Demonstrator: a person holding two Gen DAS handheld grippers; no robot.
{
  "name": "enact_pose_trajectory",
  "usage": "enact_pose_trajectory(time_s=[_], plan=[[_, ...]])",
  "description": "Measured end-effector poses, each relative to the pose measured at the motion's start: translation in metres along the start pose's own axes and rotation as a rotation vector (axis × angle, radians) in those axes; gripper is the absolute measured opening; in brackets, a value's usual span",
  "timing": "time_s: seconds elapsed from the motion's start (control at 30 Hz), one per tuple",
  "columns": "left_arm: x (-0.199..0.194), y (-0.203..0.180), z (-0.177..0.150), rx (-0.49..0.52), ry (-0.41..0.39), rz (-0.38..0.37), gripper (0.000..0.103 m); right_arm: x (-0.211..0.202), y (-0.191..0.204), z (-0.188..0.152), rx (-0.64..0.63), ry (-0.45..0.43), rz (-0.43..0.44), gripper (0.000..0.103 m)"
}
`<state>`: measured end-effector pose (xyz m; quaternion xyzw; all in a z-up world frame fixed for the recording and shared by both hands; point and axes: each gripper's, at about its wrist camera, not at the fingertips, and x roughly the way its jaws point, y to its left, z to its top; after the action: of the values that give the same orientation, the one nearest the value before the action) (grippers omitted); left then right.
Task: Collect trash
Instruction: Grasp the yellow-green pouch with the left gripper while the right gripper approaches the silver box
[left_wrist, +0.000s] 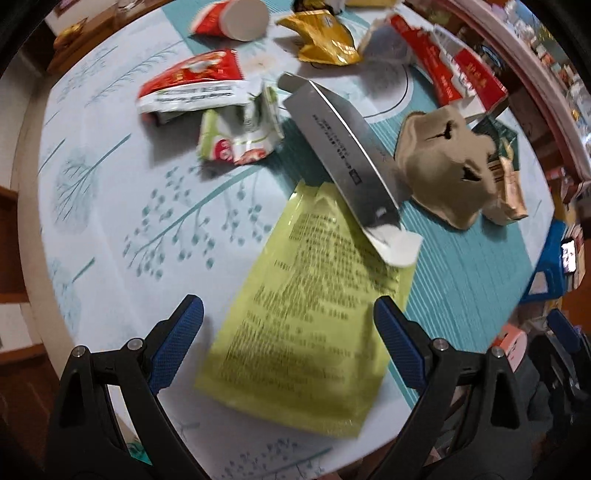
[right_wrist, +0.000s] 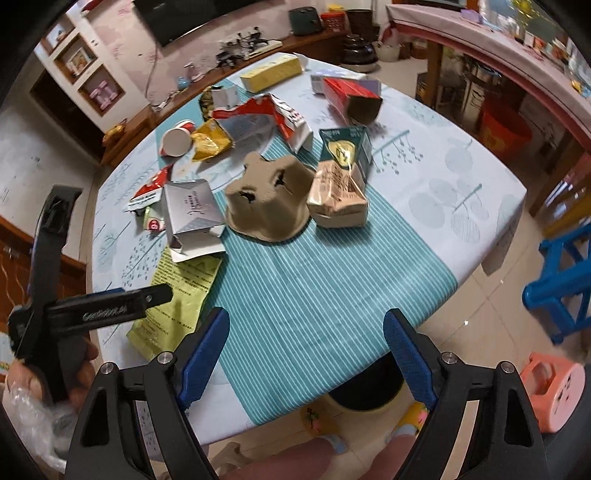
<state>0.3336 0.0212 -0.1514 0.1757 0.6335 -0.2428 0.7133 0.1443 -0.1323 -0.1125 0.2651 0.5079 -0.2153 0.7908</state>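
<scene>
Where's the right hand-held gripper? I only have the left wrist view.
Observer: The right hand-held gripper is above the near end of the teal striped runner, jaws open, nothing between them.
Operator: What's the thing half hidden behind the brown pulp tray?
Observer: A crushed green-and-tan carton, close beside the pulp tray on its right in the right wrist view.
Operator: Any bin around?
Observer: A dark round container sits on the floor under the table's near edge. I can't tell if it's a bin.
</scene>
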Motion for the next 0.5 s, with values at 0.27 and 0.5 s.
enact_pose_trajectory(time_s=[0.27, 0.5], plan=[[0.028, -0.019, 0.008, 0.036, 0.055, -0.018, 0.078, 0.010, 0.000, 0.004, 0.029, 0.014, -0.017, 0.087], [0.021, -0.021, 0.004, 0.040, 0.044, -0.057, 0.049, 0.020, 0.018, 0.019, -0.006, 0.015, 0.010, 0.086]])
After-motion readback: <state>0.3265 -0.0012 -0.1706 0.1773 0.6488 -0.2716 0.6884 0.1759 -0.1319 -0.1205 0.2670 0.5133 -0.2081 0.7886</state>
